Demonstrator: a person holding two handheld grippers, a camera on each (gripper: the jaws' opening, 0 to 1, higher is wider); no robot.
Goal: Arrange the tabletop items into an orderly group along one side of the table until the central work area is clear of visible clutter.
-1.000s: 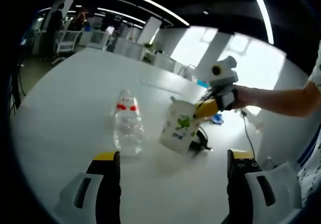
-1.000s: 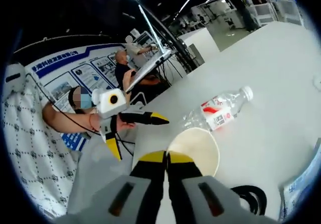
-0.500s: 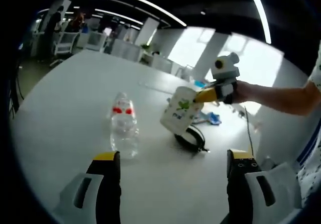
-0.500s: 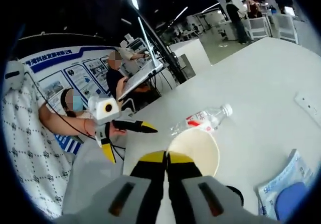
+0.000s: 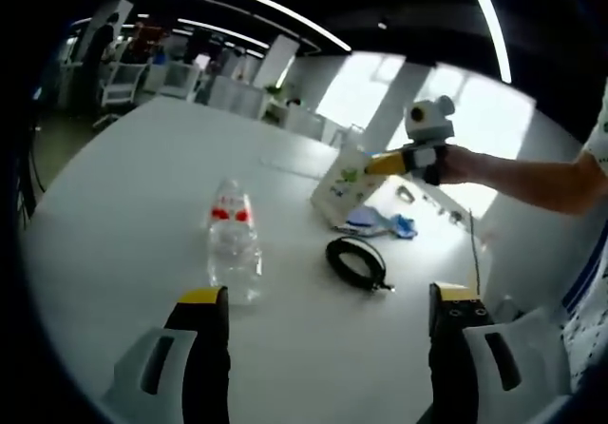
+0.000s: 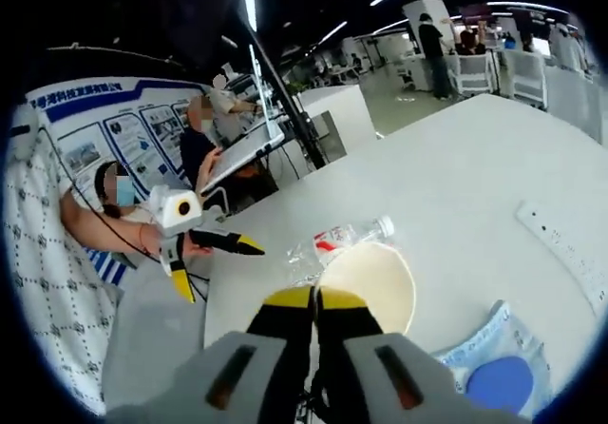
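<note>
The right gripper (image 6: 315, 296) has its jaws pinched together on the rim of a paper cup (image 6: 367, 286), held tilted above the white table (image 5: 123, 186) towards its far edge; the left gripper (image 5: 323, 300) hovers with jaws spread wide, holding nothing; a clear plastic bottle (image 5: 232, 243) lies on the table ahead of it; a black coiled cable (image 5: 357, 260) lies to the bottle's right; a blue packet (image 5: 376, 221) lies just beyond, under the cup.

Bright window glare; soft fisheye edges
</note>
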